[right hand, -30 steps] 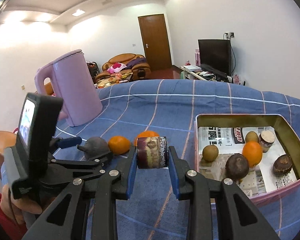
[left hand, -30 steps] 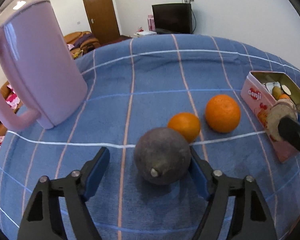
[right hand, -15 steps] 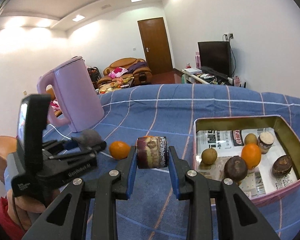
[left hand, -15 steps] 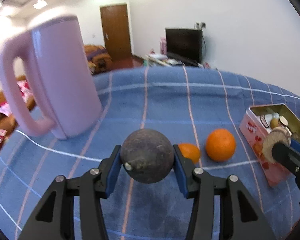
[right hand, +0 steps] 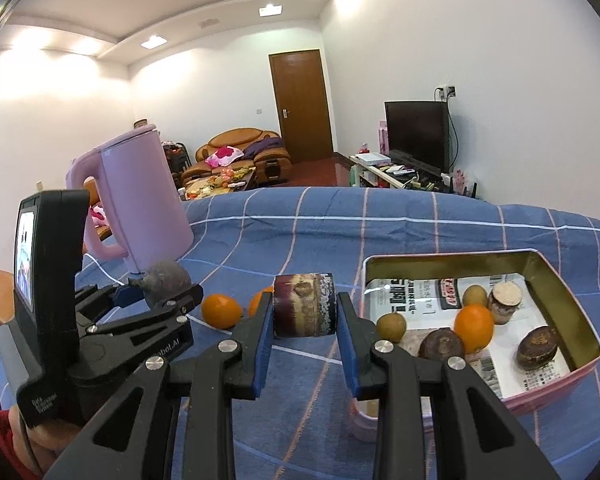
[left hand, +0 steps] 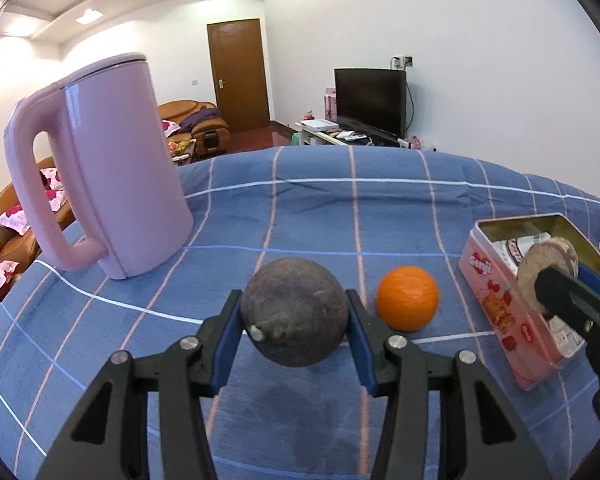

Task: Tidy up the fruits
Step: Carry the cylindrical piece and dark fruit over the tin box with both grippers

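Lifted dark fruit [left hand: 295, 312]; tin [right hand: 562, 292] holds six fruits.

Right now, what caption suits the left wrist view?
Left claw grips a dark round fruit above the blue cloth.

- Left tool [left hand: 295, 322]: closed on dark round fruit [left hand: 294, 311], frame centre.
- Orange [left hand: 407, 298]: just right of the fruit.
- Pink tin [left hand: 496, 292]: right edge.
- Pink kettle [left hand: 112, 168]: upper left.

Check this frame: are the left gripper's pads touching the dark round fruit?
Touching. In the left wrist view, both blue pads of the left gripper press against the sides of the dark round fruit, which is held clear of the blue cloth.
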`<state>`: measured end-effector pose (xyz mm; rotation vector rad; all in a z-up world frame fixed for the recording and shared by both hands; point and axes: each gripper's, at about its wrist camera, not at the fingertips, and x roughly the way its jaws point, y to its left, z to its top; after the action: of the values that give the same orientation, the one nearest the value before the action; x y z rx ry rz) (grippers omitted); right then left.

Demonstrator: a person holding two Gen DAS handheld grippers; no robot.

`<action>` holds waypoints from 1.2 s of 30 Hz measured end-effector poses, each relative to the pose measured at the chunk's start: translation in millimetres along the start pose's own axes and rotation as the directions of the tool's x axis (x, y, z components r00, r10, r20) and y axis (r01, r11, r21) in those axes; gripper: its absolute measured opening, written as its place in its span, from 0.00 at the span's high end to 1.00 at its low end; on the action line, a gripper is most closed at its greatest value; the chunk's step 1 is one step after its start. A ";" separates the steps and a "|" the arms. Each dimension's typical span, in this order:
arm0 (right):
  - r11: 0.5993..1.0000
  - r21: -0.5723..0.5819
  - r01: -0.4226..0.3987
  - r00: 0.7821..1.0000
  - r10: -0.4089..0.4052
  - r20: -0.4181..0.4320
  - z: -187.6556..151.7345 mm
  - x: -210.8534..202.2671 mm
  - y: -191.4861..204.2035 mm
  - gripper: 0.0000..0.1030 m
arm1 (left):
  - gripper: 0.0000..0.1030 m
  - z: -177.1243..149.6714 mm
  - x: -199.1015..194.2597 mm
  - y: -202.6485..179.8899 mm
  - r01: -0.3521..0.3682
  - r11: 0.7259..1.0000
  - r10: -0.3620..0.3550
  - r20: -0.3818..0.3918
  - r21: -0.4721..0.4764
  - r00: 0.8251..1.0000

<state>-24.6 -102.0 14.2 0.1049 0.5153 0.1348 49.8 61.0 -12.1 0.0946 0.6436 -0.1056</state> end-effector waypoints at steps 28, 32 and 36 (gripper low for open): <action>0.988 0.081 0.134 0.989 -0.138 0.048 7.8 -33.8 -91.8 0.69 | 0.50 15.5 -24.8 -90.9 0.056 0.996 -0.058 0.037 0.068 0.998; 0.982 0.089 0.167 0.984 -0.172 0.054 11.1 -36.9 -106.8 0.69 | 0.50 21.5 -25.3 -110.9 0.079 0.994 -0.083 0.039 0.080 0.996; 0.975 0.108 0.193 0.978 -0.199 0.055 12.8 -38.6 -122.3 0.69 | 0.50 22.8 -23.4 -132.1 0.113 0.990 -0.116 0.027 0.087 0.993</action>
<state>-39.1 -229.4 27.6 0.1574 0.4648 -0.0881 27.9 -71.0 12.8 0.1379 0.6123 -0.2454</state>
